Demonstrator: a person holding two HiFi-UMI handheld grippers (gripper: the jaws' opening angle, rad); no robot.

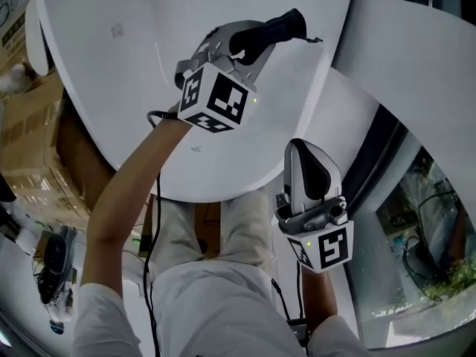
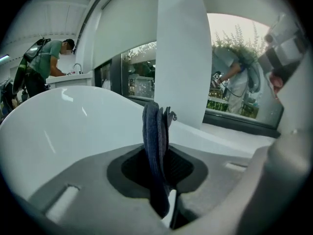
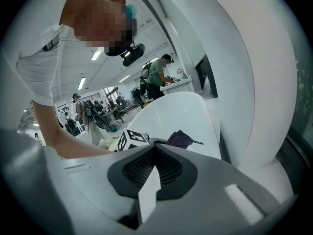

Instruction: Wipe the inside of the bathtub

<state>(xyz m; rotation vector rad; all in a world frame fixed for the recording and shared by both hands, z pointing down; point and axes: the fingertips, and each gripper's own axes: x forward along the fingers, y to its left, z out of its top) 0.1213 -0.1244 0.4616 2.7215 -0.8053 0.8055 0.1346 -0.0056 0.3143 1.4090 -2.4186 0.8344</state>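
Note:
The white oval bathtub [image 1: 149,65] fills the upper head view. My left gripper [image 1: 269,34] hangs over its inside, near the right rim, shut on a dark blue-grey cloth [image 1: 287,24]. In the left gripper view the cloth [image 2: 155,136] stands folded between the jaws, with the tub's pale surface [image 2: 58,131] beyond it. My right gripper [image 1: 303,152] is lower, at the tub's near rim, and is shut with nothing in it. The right gripper view shows its closed jaws [image 3: 155,150], the cloth [image 3: 180,139] and the tub [image 3: 181,111] ahead.
A white curved wall [image 1: 416,65] rises right of the tub, with a dark-framed window [image 1: 416,222] beside it. Cardboard boxes [image 1: 30,147] stand to the left. A person in a green shirt [image 2: 46,58] works at a basin far behind the tub.

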